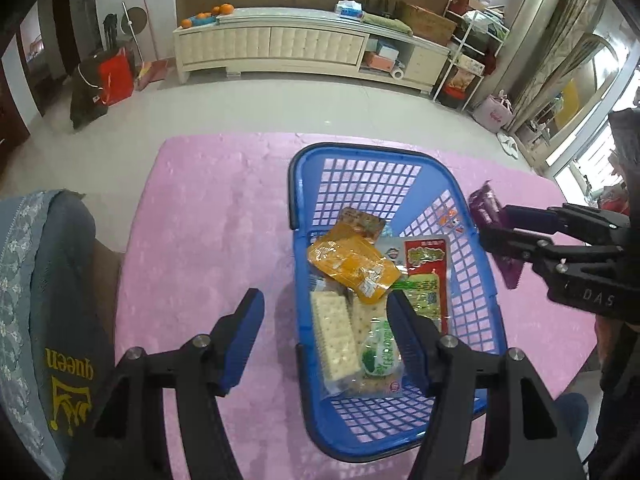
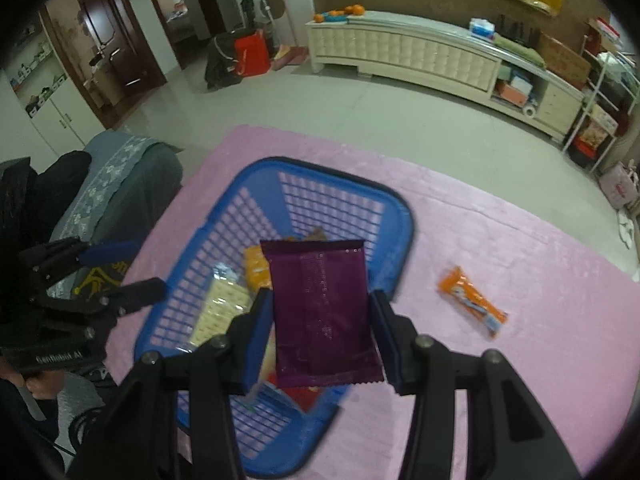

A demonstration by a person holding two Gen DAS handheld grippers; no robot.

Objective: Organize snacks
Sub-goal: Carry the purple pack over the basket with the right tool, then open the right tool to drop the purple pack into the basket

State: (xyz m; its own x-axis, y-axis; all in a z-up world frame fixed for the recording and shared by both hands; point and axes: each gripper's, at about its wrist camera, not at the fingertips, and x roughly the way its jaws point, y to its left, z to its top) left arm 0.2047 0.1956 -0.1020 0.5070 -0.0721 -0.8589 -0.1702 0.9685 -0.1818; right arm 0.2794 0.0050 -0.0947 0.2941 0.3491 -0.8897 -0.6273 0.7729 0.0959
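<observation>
A blue plastic basket (image 1: 304,184) stands on the pink tablecloth (image 1: 208,208) and holds several snack packs: an orange pack (image 1: 352,264), crackers (image 1: 334,336), a green and red pack (image 1: 426,280). My left gripper (image 1: 324,336) is open and empty over the basket's near left side. My right gripper (image 2: 320,328) is shut on a purple snack pack (image 2: 322,312) and holds it above the basket (image 2: 400,240); it shows at the right of the left wrist view (image 1: 496,236). An orange snack bar (image 2: 472,300) lies on the cloth right of the basket.
A chair with a grey-blue cover (image 1: 52,300) stands left of the table. A white low cabinet (image 1: 304,48) runs along the far wall across a tiled floor. The table's far edge (image 1: 240,136) lies beyond the basket.
</observation>
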